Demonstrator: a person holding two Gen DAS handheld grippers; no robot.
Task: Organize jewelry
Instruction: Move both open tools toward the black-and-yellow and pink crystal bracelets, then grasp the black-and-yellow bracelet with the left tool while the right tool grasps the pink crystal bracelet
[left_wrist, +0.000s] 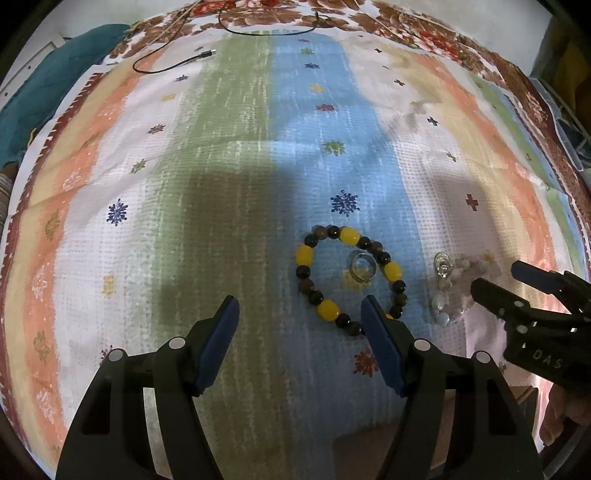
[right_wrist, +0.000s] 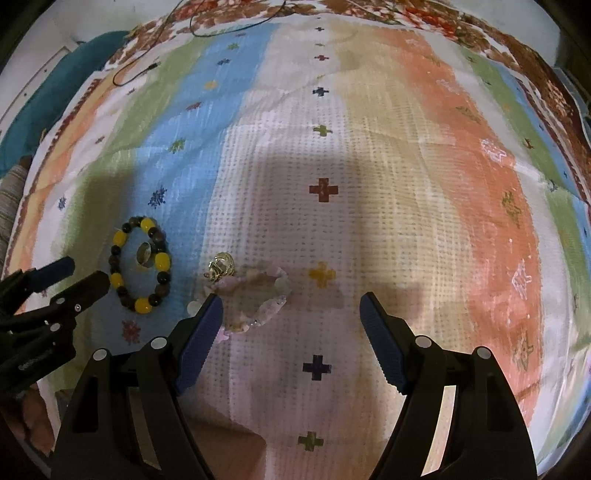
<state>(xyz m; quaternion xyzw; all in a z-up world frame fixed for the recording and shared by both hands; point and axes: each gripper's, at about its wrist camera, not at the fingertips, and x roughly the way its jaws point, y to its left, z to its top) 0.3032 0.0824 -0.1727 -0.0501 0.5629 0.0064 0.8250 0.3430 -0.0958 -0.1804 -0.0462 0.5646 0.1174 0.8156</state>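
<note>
Lying on the striped cloth (left_wrist: 229, 155), the beaded bracelet (left_wrist: 351, 275) rings a blurry ring (left_wrist: 360, 267), partly hidden behind the spread, empty left gripper (left_wrist: 300, 314); the pale bracelet (right_wrist: 258, 295) sits half-covered by the spread, empty right gripper (right_wrist: 290, 310).

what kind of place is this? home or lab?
Likely a home, probably a bed or cloth-covered surface: a striped patterned cloth, a teal fabric bundle at its edge, and a loose black cable lying on the cloth.
</note>
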